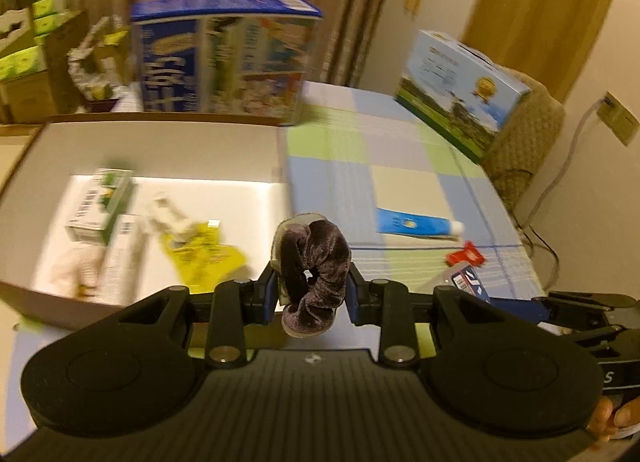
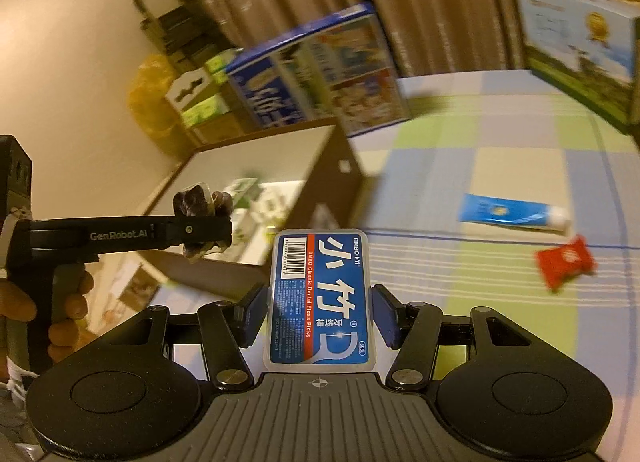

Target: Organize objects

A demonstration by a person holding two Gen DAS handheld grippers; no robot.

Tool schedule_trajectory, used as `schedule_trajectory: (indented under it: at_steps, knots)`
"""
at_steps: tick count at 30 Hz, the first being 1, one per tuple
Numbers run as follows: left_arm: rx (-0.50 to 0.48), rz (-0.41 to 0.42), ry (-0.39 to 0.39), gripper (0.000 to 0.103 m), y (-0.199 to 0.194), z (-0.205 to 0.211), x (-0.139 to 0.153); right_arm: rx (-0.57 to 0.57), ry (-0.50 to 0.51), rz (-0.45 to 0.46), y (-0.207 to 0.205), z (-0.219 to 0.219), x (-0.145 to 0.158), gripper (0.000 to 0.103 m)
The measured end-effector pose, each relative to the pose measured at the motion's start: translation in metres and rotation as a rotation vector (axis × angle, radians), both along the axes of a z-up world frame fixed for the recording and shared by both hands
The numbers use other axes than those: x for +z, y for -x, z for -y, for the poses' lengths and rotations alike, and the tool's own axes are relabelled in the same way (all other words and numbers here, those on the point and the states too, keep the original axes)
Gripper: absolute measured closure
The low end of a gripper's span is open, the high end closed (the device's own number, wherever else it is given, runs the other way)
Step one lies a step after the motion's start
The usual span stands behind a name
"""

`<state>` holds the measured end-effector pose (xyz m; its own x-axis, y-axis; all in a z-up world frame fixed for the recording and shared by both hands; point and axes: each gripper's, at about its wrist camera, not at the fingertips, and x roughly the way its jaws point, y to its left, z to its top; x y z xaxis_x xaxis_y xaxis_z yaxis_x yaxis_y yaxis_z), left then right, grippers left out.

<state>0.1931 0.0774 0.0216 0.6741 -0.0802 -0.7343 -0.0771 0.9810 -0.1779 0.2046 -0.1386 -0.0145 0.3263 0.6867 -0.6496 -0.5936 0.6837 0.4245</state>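
While both grippers are carrying loads | left gripper [image 1: 312,290] is clamping scrunchie [image 1: 314,262], box [image 1: 160,142] lying ahead-left, nearer this arm | right gripper [image 2: 320,314] is pinching floss case [image 2: 320,298], long axis pointing forward, box [image 2: 320,166] ahead-left

Both tools are showing the same matte black build. The left gripper [image 1: 312,296] is carrying blue pads on the inner faces of its fingers, with black linkage bars running back to silver pivot screws. Behind those screws, a ribbed grey deck is sitting between two round black housings, with a small crosshair mark at the deck's front edge. The right gripper [image 2: 320,312] is matching it: blue pads, silver screws, ribbed deck. Seen from the side, the left tool's finger is bearing white "GenRobot.AI" lettering ahead of a grey handle.
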Motion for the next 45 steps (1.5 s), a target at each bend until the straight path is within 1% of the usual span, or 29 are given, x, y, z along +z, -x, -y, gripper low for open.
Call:
schedule_trajectory:
  at_steps: [8, 14, 17, 24, 28, 34, 37, 40, 42, 45]
  knots:
    - [0.164, 0.005, -0.031, 0.075, 0.028, -0.089, 0.004, 0.086, -0.016, 0.037, 0.007, -0.077, 0.004, 0.050]
    - [0.250, -0.002, -0.063, 0.075, 0.036, -0.151, 0.000, 0.084, 0.007, 0.068, 0.001, -0.122, 0.001, 0.050]
    - [0.264, -0.020, -0.087, 0.075, 0.029, -0.176, -0.006, 0.059, 0.039, 0.086, -0.005, -0.138, -0.003, 0.050]
    - [0.259, -0.109, -0.128, 0.074, -0.005, -0.216, -0.033, 0.017, 0.118, 0.134, -0.023, -0.165, -0.013, 0.050]
    - [0.245, -0.142, -0.147, 0.073, -0.023, -0.228, -0.044, -0.001, 0.140, 0.138, -0.033, -0.174, -0.016, 0.050]
    - [0.228, -0.184, -0.161, 0.070, -0.044, -0.240, -0.061, -0.009, 0.170, 0.137, -0.044, -0.185, -0.022, 0.050]
    - [0.223, -0.200, -0.168, 0.065, -0.050, -0.243, -0.066, -0.009, 0.186, 0.131, -0.049, -0.190, -0.027, 0.050]
    - [0.223, -0.206, -0.162, 0.054, -0.053, -0.246, -0.070, -0.004, 0.201, 0.130, -0.053, -0.194, -0.031, 0.050]
    - [0.227, -0.207, -0.162, 0.039, -0.055, -0.246, -0.070, -0.002, 0.213, 0.127, -0.057, -0.198, -0.034, 0.050]
    - [0.223, -0.199, -0.163, 0.034, -0.057, -0.246, -0.068, 0.003, 0.231, 0.125, -0.064, -0.204, -0.039, 0.050]
